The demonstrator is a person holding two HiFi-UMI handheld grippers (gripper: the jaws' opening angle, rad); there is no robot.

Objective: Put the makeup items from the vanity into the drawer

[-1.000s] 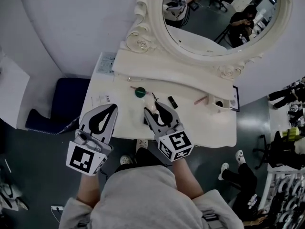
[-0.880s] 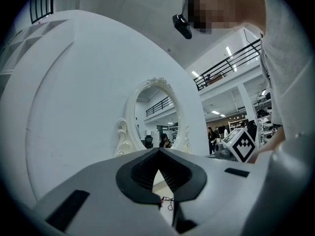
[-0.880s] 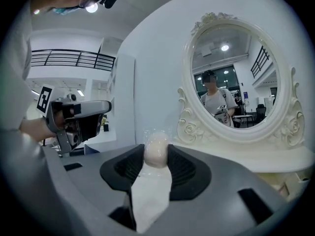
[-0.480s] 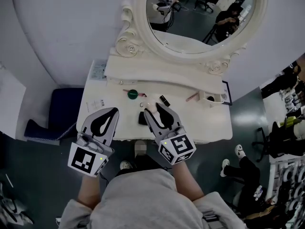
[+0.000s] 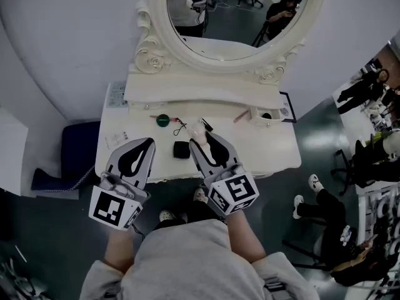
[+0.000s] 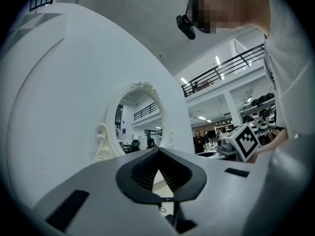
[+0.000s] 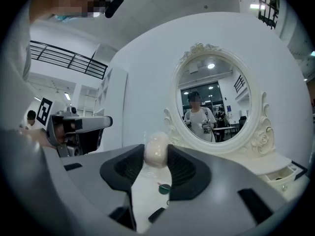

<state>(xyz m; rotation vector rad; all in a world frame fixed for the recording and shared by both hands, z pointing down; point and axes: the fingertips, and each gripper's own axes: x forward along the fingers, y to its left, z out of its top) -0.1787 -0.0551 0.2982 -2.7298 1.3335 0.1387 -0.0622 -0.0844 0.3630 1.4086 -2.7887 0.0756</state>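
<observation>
Left gripper sits at the lower left, over the front edge of the vanity. Its jaws are pinched together at the tips and there's nothing in them; its own view shows the tips meeting. Just up and right of it, near the middle of the tabletop, there's a green pot close to the back shelf, with a thin looped wire beside it. Below those lies a black compact, flat on the top between the two grippers.

Now the right gripper, centre frame: it's clamped on a pale sponge, egg-shaped, squeezed between the pads with its top poking out above them. The sponge is up off the table, in the jaws, not in the drawer.

Further right a pink stick lies at a slant by the shelf. Beside that, the small drawer stands pulled out. The mirror fills the top.
</observation>
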